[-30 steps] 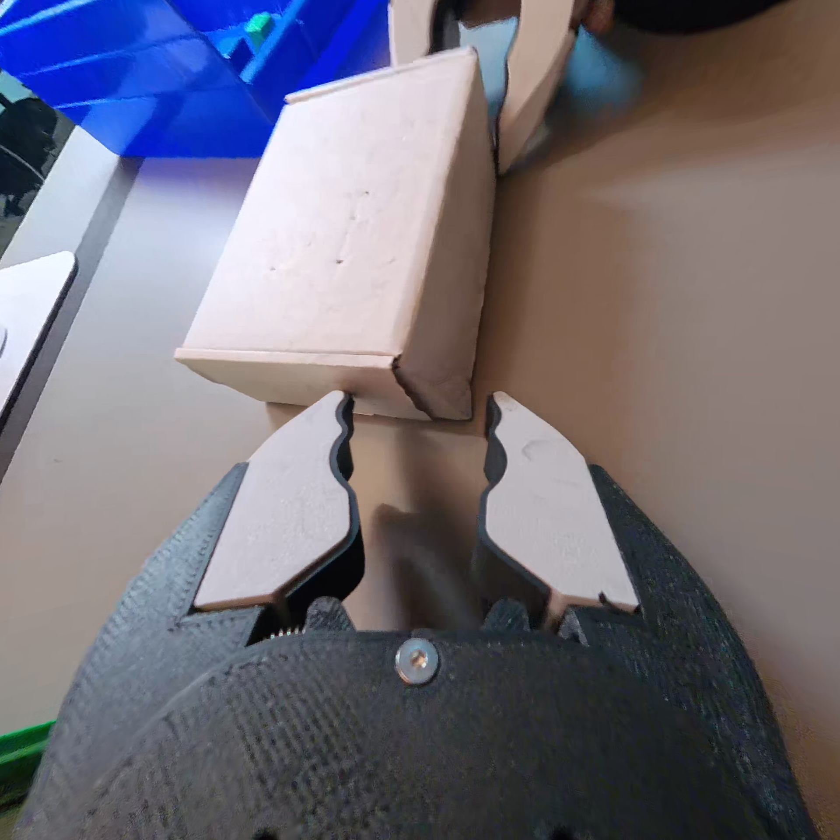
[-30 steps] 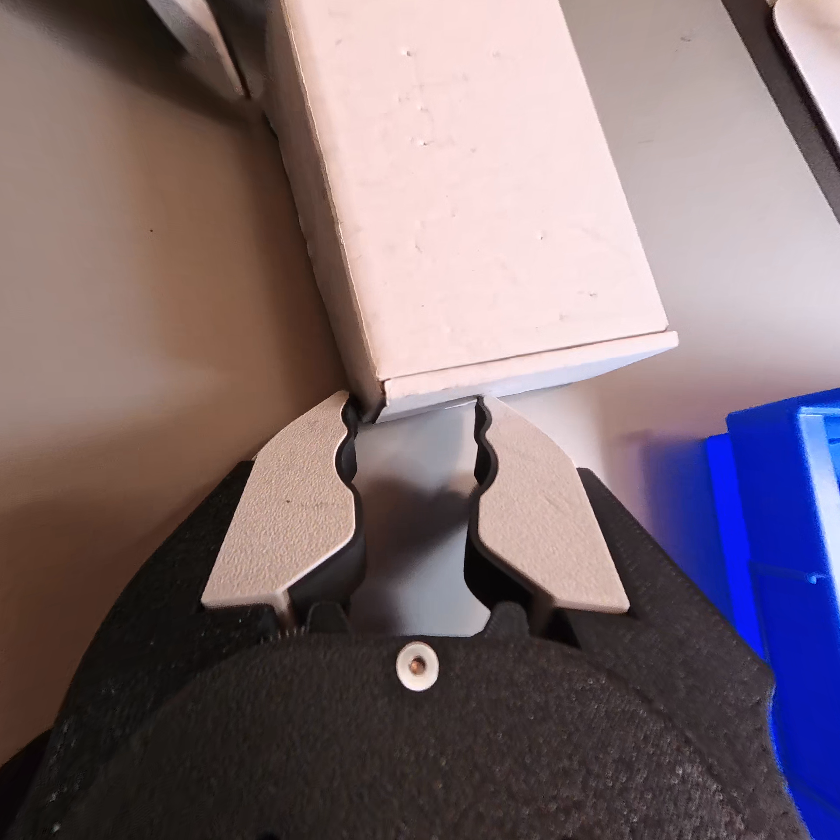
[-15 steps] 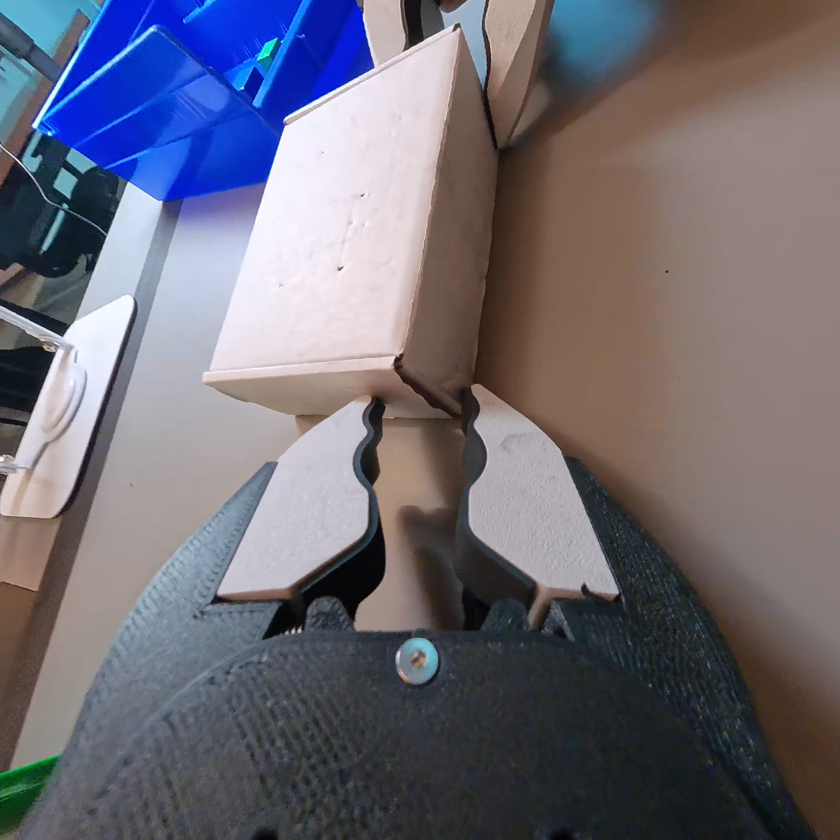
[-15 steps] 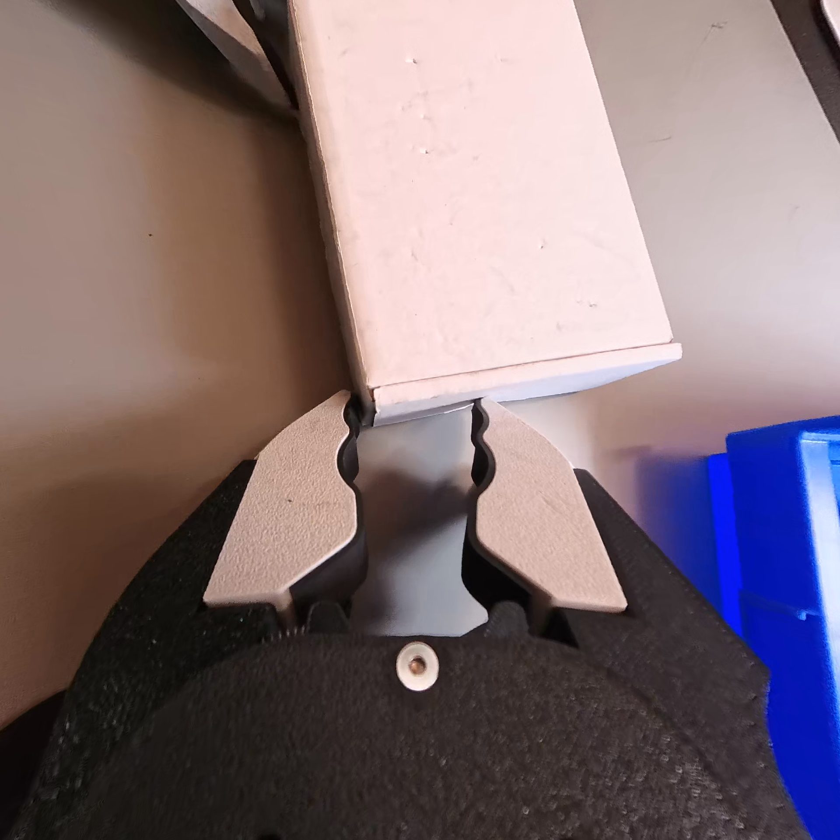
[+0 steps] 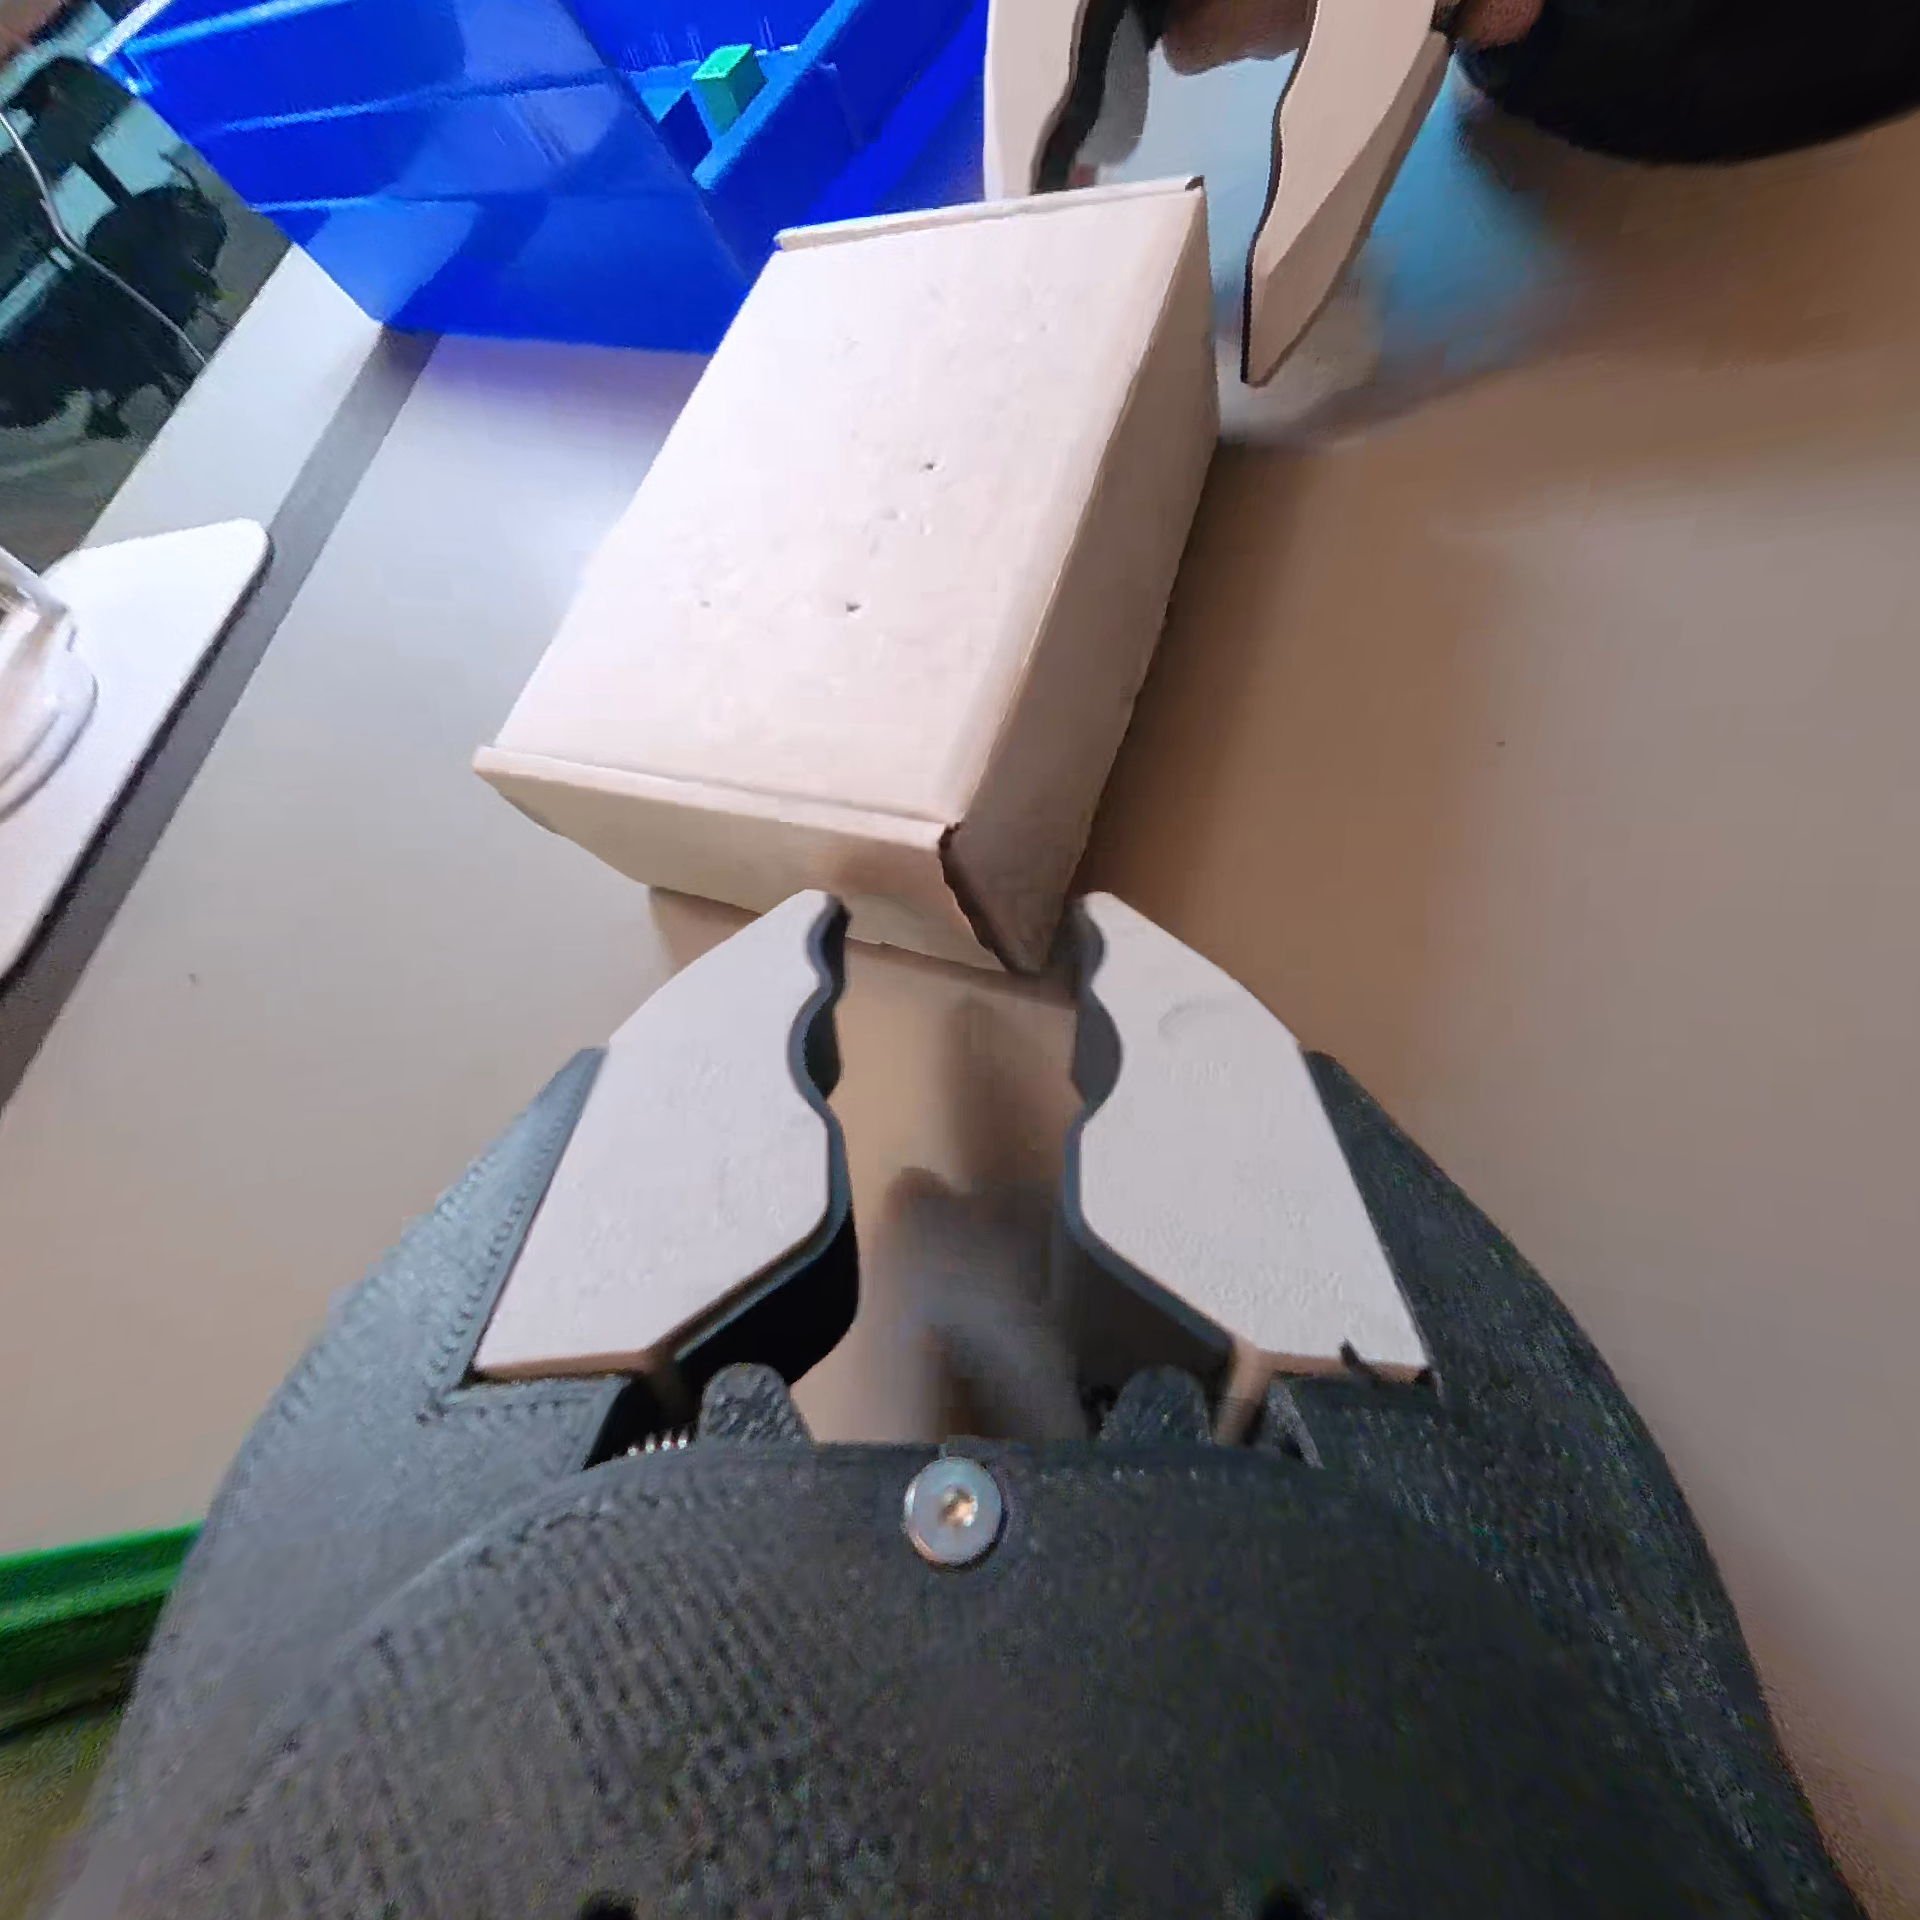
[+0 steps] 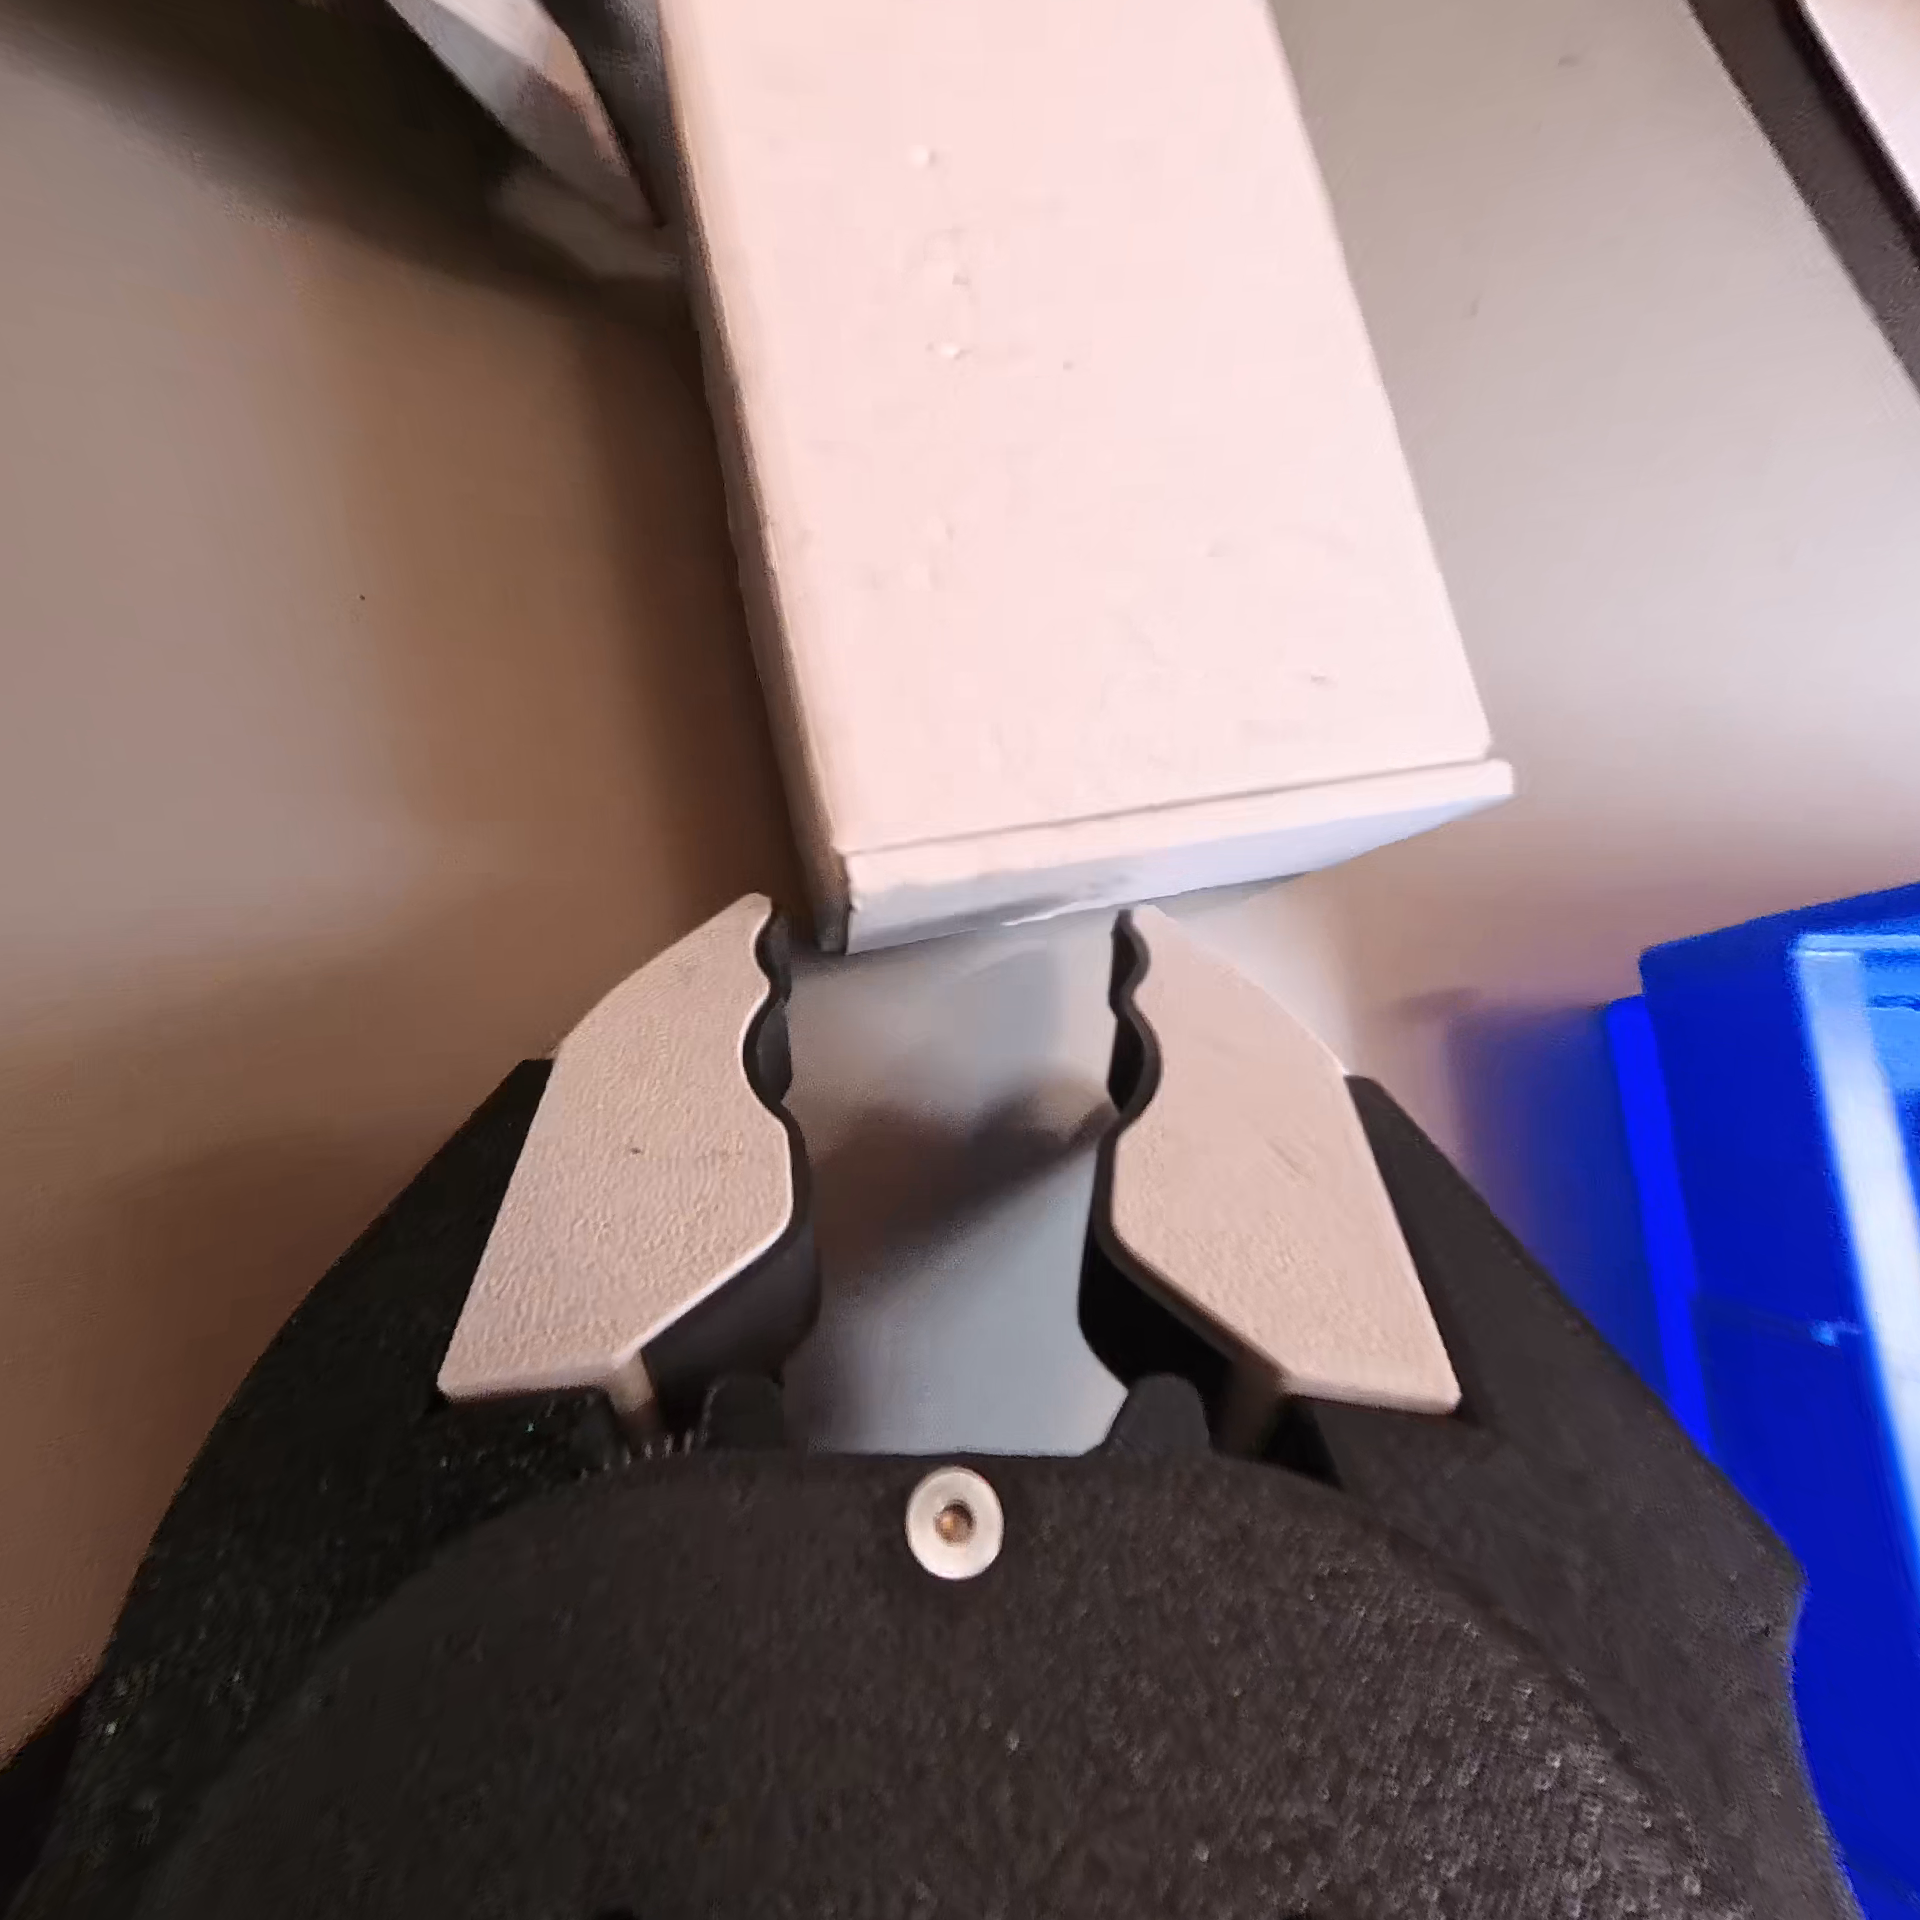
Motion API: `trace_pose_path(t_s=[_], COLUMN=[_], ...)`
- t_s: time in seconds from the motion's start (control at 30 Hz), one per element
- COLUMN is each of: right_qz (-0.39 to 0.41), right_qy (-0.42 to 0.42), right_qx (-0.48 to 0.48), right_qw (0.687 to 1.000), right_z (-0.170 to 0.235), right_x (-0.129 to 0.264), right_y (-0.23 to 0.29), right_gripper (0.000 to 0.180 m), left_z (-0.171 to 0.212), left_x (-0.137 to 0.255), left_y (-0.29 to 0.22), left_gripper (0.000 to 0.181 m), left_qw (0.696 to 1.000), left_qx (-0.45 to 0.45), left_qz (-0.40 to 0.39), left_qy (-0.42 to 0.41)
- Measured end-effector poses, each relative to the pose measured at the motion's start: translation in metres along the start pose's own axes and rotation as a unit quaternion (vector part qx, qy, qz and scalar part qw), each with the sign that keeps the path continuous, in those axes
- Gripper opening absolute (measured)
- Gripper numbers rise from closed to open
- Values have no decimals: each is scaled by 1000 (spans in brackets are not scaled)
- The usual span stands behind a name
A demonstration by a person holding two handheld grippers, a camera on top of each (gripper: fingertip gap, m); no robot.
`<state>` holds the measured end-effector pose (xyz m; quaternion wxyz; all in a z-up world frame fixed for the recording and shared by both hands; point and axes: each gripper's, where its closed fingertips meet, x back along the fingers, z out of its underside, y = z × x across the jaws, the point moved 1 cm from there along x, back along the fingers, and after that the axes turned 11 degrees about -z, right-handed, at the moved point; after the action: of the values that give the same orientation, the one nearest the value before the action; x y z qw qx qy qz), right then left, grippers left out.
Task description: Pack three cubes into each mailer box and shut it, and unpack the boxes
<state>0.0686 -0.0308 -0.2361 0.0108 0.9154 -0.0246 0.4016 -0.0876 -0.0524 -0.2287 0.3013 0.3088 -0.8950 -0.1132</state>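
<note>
A closed pale cardboard mailer box (image 5: 883, 561) lies on the tan table (image 5: 1507, 935), and it also shows in the right wrist view (image 6: 1039, 468). My left gripper (image 5: 956, 925) is at one end, jaws partly open, with the box's lower corner between the tips. I cannot tell whether the tips touch it. My right gripper (image 6: 948, 925) is open at the opposite end, its tips just short of the end face. It shows in the left wrist view (image 5: 1195, 208), wide open behind the box. A green cube (image 5: 722, 78) sits in a blue bin (image 5: 468, 156). The box's contents are hidden.
The blue bin (image 6: 1787, 1195) stands close beside the right gripper. A flat white board (image 5: 114, 665) with a clear object on it lies left of the box. A green edge (image 5: 73, 1590) shows at the lower left. A dark strip (image 5: 249, 436) runs along the table's left side. The tips of one gripper are about 15 cm away from the tips of the other. The green cube (image 5: 722, 78) is about 25 cm from my right fingertips.
My left jaws narrowed on the box corner, then widened slightly. My right jaws widened, and the right tips have backed slightly off the box end. The left view swung.
</note>
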Motion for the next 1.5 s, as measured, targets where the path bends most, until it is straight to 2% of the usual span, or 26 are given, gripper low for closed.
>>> trace_pose_path(t_s=[0.07,0.23,0.5,0.67,0.8,0.93,1.0,1.1,1.23,1.5], right_qz=[13,28,-23,-47,-29,-39,-56,-33,-29,-58], right_qy=[5,45,208,288,319,293,320,349,339,344], right_qx=[-2,25,69,97,115,115,116,149,125,81], right_qw=[1000,998,975,951,940,949,939,925,932,934], right_z=[-6,-37,-67,-70,-70,-87,-76,-66,-71,-60], right_x=[11,23,-24,-47,-53,-44,-45,-50,-51,-58], right_y=[-2,1,-14,-28,-43,-43,-38,-43,-53,-61], right_gripper=[70,94,106,128,126,123,124,131,124,130], left_z=[0,-9,-36,-30,-35,-35,-34,-33,-32,-30], left_x=[9,25,45,55,62,63,62,59,59,59], left_y=[0,3,-5,-7,-3,-2,-3,-5,-6,-5], left_gripper=[51,55,54,55,57,57,56,56,56,55], left_qw=[1000,997,992,984,972,973,974,974,975,975], left_qx=[29,78,109,163,213,206,206,204,201,201], left_qz=[9,-5,-51,-44,-35,-43,-42,-37,-38,-40], left_qy=[3,-10,-49,-65,-89,-91,-90,-85,-82,-81])
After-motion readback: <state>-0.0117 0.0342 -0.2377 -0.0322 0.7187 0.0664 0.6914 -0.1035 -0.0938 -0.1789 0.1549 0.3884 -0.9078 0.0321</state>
